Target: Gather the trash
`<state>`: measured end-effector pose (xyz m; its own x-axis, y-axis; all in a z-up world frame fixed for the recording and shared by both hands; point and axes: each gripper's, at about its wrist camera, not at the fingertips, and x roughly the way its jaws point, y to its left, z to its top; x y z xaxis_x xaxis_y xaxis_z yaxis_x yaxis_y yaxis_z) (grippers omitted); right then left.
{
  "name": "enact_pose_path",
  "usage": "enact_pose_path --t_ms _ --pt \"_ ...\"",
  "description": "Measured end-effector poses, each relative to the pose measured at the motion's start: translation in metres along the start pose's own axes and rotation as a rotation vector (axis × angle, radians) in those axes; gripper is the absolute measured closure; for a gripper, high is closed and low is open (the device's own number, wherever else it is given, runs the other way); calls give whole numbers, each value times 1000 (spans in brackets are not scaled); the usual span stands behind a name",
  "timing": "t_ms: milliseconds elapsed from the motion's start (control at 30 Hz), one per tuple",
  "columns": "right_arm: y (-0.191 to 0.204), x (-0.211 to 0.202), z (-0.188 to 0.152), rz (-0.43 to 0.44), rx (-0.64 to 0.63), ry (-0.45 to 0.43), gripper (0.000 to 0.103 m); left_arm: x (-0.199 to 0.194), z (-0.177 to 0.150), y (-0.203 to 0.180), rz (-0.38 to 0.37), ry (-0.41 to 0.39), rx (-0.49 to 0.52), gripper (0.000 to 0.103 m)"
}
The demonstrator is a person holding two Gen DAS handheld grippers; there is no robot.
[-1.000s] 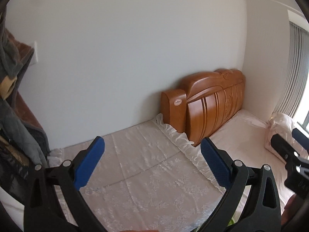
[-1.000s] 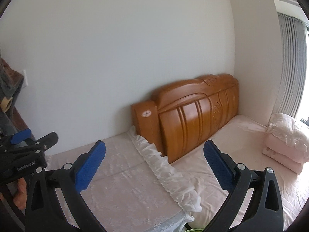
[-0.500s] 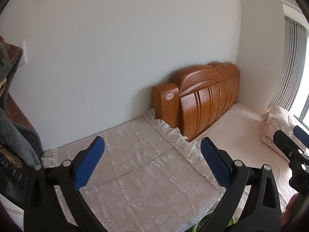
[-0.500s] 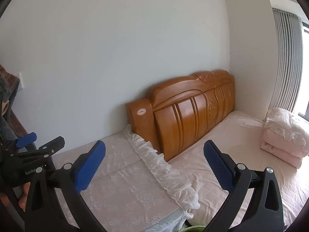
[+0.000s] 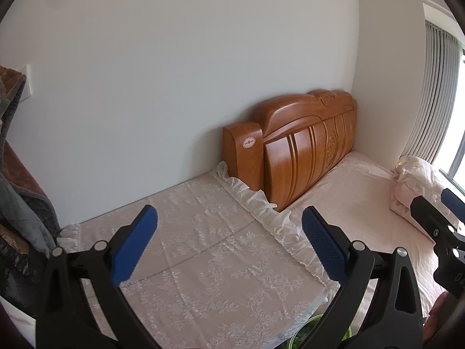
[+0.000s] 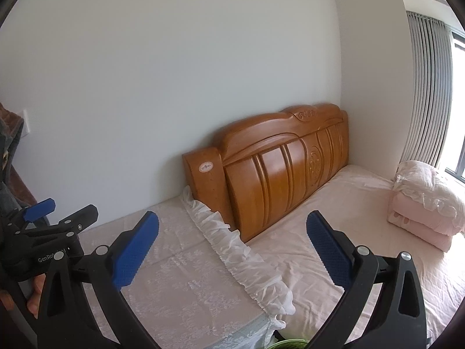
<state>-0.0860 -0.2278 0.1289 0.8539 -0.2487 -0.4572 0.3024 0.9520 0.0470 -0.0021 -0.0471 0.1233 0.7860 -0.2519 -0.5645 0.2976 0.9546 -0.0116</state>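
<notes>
No piece of trash shows in either view. My left gripper (image 5: 229, 213) is open and empty, held above a surface covered by a white lace cloth (image 5: 203, 261). My right gripper (image 6: 232, 218) is also open and empty, over the ruffled edge of the lace cloth (image 6: 232, 250) and the bed. The right gripper (image 5: 436, 229) appears at the right edge of the left wrist view; the left gripper (image 6: 46, 229) sits at the left of the right wrist view. A green-rimmed object (image 5: 305, 327) peeks in at the bottom edge; I cannot tell what it is.
A carved wooden headboard (image 6: 279, 168) leans against the white wall. A pink sheet covers the bed (image 6: 348, 203), with a folded pink quilt (image 6: 424, 203) near the window blinds (image 6: 427, 87). Grey and brown clothes (image 5: 17, 180) hang at the left.
Both views have shifted a little, so the headboard sits further left and more lace cloth shows. The green rim has come into view at the bottom. Both grippers stay open.
</notes>
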Motion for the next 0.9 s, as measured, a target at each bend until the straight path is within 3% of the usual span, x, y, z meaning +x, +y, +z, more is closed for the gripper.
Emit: enact_pose_path --t_ms 900 --pt "0 6 -4 -1 2 11 2 7 -2 -2 -7 14 5 8"
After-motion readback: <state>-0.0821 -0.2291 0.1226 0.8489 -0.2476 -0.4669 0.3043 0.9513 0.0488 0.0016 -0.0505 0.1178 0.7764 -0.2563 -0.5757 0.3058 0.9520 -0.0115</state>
